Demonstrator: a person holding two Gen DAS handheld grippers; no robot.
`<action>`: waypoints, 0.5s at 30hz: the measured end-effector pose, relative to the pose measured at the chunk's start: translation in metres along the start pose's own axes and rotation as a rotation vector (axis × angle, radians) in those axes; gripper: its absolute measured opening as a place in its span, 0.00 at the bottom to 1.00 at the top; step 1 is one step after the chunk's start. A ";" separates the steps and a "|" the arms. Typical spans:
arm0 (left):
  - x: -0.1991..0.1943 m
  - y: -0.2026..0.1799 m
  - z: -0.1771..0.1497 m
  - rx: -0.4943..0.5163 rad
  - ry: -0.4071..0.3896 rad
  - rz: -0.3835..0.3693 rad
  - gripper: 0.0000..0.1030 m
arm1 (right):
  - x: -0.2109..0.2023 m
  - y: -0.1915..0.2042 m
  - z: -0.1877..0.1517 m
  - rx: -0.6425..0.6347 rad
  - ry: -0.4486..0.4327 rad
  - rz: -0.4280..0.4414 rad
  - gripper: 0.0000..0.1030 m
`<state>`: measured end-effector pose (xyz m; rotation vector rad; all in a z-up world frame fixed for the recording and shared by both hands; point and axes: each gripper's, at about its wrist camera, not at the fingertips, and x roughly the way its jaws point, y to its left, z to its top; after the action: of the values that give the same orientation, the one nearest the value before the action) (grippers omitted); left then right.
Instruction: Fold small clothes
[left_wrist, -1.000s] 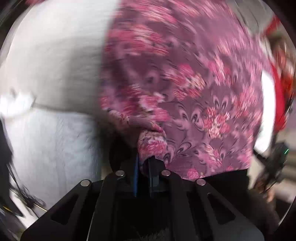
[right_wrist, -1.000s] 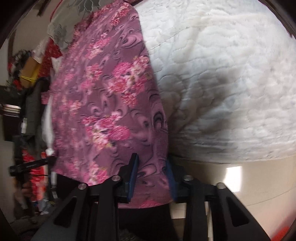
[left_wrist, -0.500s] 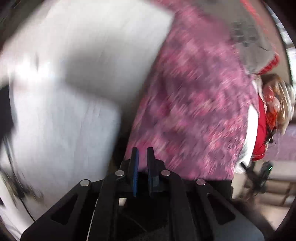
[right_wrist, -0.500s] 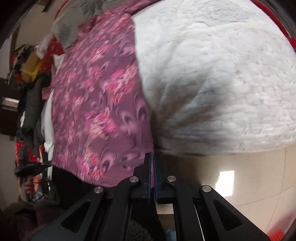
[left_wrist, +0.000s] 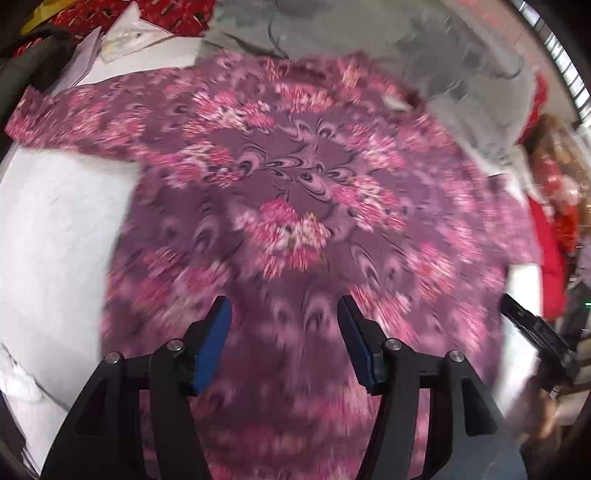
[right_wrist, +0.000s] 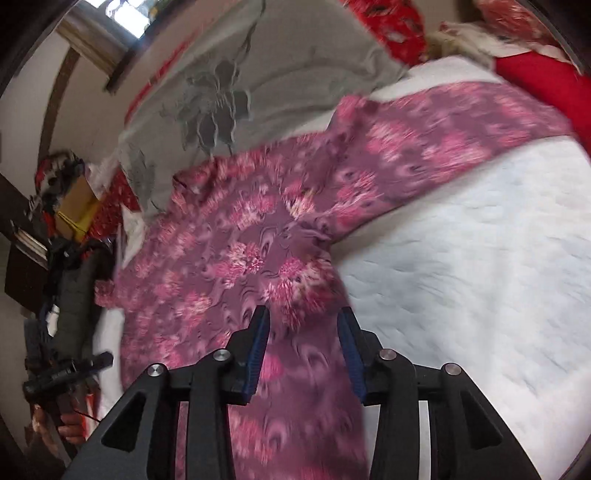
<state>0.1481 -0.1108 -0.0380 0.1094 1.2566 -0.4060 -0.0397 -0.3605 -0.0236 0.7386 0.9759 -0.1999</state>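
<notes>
the purple floral garment (left_wrist: 295, 206) lies spread over the white quilted bed cover (left_wrist: 55, 229), filling the middle of the left wrist view, with one sleeve running out toward the upper left of that frame. in the right wrist view the same garment (right_wrist: 236, 258) crosses from the lower middle up to the upper right, where its sleeve lies over the white cover (right_wrist: 480, 258).

the left gripper (left_wrist: 284, 339) sits at the bottom centre of its frame, blue pads wide apart and opening — the cloth shows in the gap beneath them, but neither pad presses on it. the right gripper (right_wrist: 304, 350) is at the bottom centre of its own frame, its jaws also opening, the pads apart with the garment's edge seen between them and not pinched.

a grey embossed blanket (right_wrist: 229, 85) lies beyond the garment at the upper middle of the right view, and red fabric (right_wrist: 535, 77) sits at the upper right edge. both frames are motion-blurred toward the rims, so the clutter at the far sides is hard to tell.
</notes>
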 end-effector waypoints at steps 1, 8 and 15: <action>0.011 -0.003 0.003 0.006 0.011 0.029 0.56 | 0.006 -0.003 0.003 0.000 0.024 -0.003 0.31; 0.029 -0.012 -0.002 0.086 -0.052 0.041 0.82 | -0.094 -0.152 0.081 0.381 -0.359 -0.159 0.56; 0.032 -0.019 -0.011 0.148 -0.089 0.043 0.91 | -0.098 -0.305 0.100 0.866 -0.438 -0.103 0.56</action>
<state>0.1390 -0.1330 -0.0687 0.2417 1.1339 -0.4617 -0.1703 -0.6682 -0.0554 1.3587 0.4764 -0.8714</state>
